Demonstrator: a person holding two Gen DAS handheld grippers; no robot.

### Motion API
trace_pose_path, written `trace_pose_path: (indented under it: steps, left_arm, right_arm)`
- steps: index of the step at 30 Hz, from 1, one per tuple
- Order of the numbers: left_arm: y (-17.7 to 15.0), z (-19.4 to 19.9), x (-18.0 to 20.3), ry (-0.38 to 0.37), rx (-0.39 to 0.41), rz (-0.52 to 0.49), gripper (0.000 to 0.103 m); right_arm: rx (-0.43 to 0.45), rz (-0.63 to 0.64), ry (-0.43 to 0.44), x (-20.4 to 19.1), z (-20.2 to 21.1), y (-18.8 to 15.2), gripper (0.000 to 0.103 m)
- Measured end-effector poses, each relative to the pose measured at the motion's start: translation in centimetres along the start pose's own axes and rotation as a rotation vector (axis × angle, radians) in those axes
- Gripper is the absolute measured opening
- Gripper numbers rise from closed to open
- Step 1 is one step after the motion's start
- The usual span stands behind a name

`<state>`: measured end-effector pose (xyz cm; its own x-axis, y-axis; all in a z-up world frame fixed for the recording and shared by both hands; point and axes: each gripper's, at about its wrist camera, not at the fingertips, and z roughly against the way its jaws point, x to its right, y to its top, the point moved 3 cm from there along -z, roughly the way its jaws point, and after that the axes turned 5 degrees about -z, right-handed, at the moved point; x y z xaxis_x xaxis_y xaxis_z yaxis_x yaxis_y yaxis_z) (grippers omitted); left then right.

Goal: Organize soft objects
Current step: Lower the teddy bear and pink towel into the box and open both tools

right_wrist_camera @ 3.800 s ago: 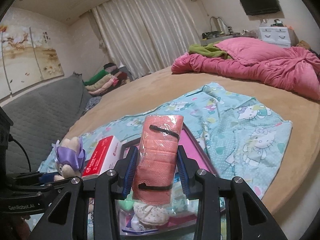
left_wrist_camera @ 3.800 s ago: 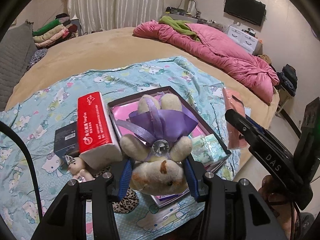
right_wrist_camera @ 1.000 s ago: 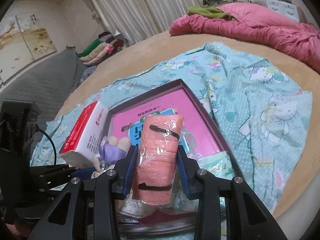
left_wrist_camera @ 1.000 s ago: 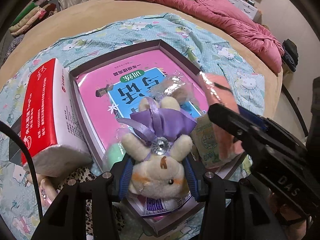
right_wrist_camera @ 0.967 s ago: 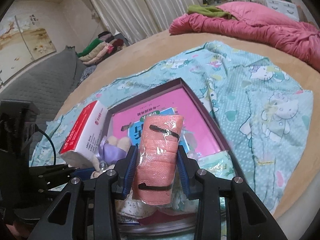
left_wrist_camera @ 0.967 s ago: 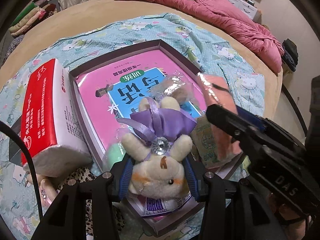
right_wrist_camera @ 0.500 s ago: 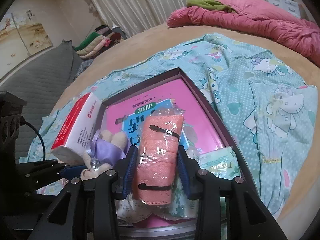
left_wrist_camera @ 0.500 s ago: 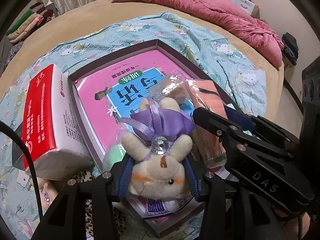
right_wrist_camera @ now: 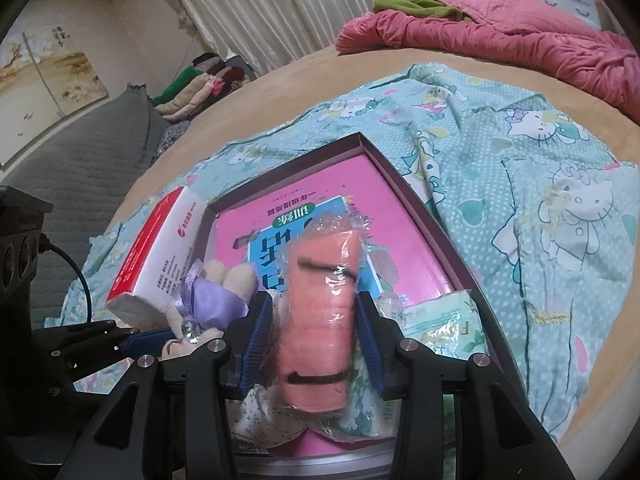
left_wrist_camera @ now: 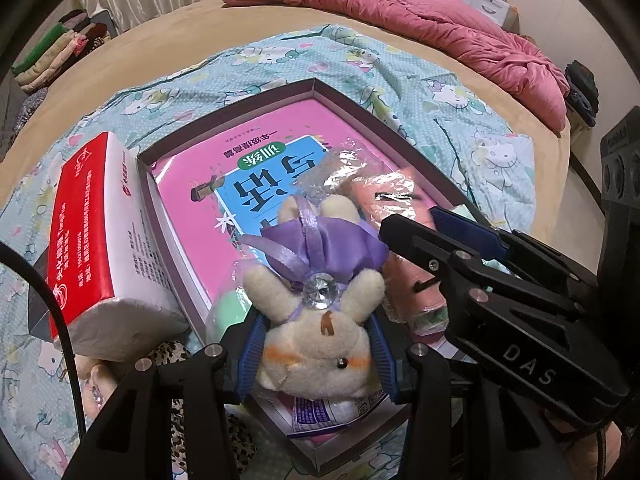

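We hold a plush bunny (left_wrist_camera: 320, 332) in our left gripper (left_wrist_camera: 316, 354); its jaws are closed on the toy's head, the blue pads pressing both cheeks. The bunny wears a purple ribbon with a clear gem, and it hangs over the near end of a shallow box (left_wrist_camera: 362, 114) that lies on the bed. In our right gripper (right_wrist_camera: 312, 344) we hold a pink cloth roll (right_wrist_camera: 320, 320) wrapped in clear plastic with two black bands; those jaws are closed on its sides, and the roll stands upright between the pads, also above the near end of the box. In the left wrist view the right gripper (left_wrist_camera: 404, 232) reaches in from the right, just beside the bunny, with the roll (left_wrist_camera: 394, 200) next to the purple ribbon.

Inside the box lies a pink book (left_wrist_camera: 256, 168) with a blue panel and printed characters. Soft packets sit at the near end, among them a green-patterned tissue pack (right_wrist_camera: 448, 320) by the right wall. A red and white tissue pack (left_wrist_camera: 96, 240) lies just outside the left wall, touching it. The box rests on a light blue cat-print sheet (right_wrist_camera: 540, 168) spread over the tan bed (left_wrist_camera: 168, 40). A pink quilt (left_wrist_camera: 440, 20) is heaped along the far edge of the bed.
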<state>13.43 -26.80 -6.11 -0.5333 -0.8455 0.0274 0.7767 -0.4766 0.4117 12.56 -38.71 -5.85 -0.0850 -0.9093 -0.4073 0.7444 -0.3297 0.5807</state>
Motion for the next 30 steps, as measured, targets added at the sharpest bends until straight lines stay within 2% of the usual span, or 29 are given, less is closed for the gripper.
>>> trace_pose_path:
  steps: [8,10,12,15,19,21,27,30]
  left_arm:
    - [0.3,-0.1,0.1,0.010,0.000,0.006,0.049]
    - [0.3,-0.2,0.1,0.005,0.005,0.010,0.049]
    - [0.4,-0.4,0.1,0.000,0.009,0.012,0.049]
    - [0.5,-0.3,0.0,-0.011,0.014,0.025,0.050]
    - [0.6,-0.3,0.0,-0.038,0.016,0.039,0.056]
    - [0.5,-0.3,0.0,-0.057,0.020,0.045,0.059]
    - [0.4,-0.1,-0.1,-0.068,0.025,0.057,0.060]
    - [0.4,0.1,0.0,-0.085,0.035,0.065,0.066]
  right_arm:
    - [0.039,-0.037,0.010,0.8,0.9,0.4,0.046]
    - [0.056,-0.048,0.008,1.0,1.2,0.5,0.049]
    - [0.075,-0.055,-0.010,1.2,1.6,0.7,0.058]
    - [0.091,-0.073,-0.010,1.6,1.9,0.9,0.059]
    - [0.099,-0.086,-0.018,1.9,2.0,0.9,0.062]
    - [0.101,-0.087,-0.028,2.1,2.0,0.9,0.068]
    - [0.116,-0.087,-0.034,2.1,2.3,1.0,0.073]
    - [0.119,-0.082,-0.041,2.1,2.3,0.9,0.074]
